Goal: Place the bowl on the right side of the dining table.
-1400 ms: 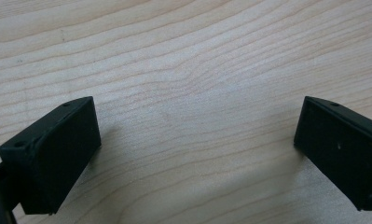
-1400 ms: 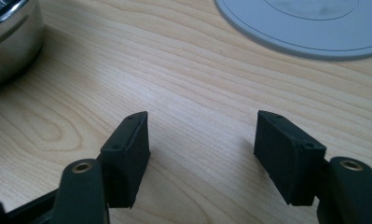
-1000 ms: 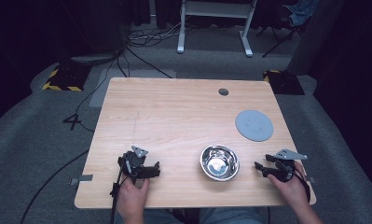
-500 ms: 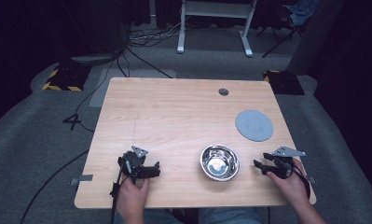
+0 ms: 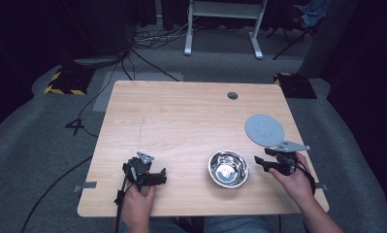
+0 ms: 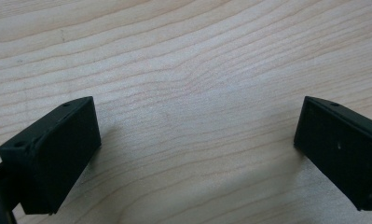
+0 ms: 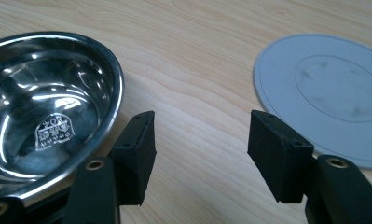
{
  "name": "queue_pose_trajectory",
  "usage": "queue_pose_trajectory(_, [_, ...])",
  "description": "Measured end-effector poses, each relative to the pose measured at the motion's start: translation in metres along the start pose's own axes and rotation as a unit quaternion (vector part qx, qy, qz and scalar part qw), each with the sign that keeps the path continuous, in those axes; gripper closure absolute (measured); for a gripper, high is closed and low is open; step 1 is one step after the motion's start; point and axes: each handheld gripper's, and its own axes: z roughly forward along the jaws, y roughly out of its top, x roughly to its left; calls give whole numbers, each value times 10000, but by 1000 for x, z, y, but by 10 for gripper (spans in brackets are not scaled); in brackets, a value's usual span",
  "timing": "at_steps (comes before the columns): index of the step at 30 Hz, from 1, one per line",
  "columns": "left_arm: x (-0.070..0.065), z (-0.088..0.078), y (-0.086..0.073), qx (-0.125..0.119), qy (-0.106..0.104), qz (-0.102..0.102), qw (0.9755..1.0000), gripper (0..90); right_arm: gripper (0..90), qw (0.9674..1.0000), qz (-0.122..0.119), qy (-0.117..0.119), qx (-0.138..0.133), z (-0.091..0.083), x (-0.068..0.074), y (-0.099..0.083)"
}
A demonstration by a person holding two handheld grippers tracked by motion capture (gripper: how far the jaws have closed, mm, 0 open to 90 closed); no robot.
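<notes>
Wooden table [image 5: 181, 116], shiny round steel bowl [image 5: 228, 168], stamped mark inside

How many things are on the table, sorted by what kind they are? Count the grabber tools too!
Shiny metal bowl: 1
Flat grey round plate: 1
Black grippers, left gripper and right gripper: 2
Total: 4

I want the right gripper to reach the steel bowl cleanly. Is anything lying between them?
Nothing visible does. The right gripper sits just right of the bowl, jaws open with bare table between. The grey disc lies farther back, off that path.
</notes>
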Motion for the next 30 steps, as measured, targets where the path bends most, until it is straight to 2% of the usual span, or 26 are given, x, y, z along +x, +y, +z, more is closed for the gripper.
queue_pose_trajectory(1, [0, 0, 0, 1, 0, 0, 10000, 4, 420, 10000, 78, 38, -6, 1, 3, 3])
queue_pose_trajectory(16, [0, 0, 0, 0, 0, 0, 10000, 4, 427, 9996, -196, 183, 94, 17, 23, 27])
queue_pose_trajectory(19, [0, 0, 0, 0, 0, 1, 10000, 4, 464, 9989, -200, 345, 244, 27, 29, 32])
queue_pose_trajectory(24, [0, 0, 0, 1, -1, 1, 10000, 4, 503, 9976, -179, 477, 467, 40, 36, 34])
queue_pose_trajectory(30, [0, 0, 0, 1, 1, 1, 10000, 4, 572, 9939, -107, 661, 871, 55, 39, 33])
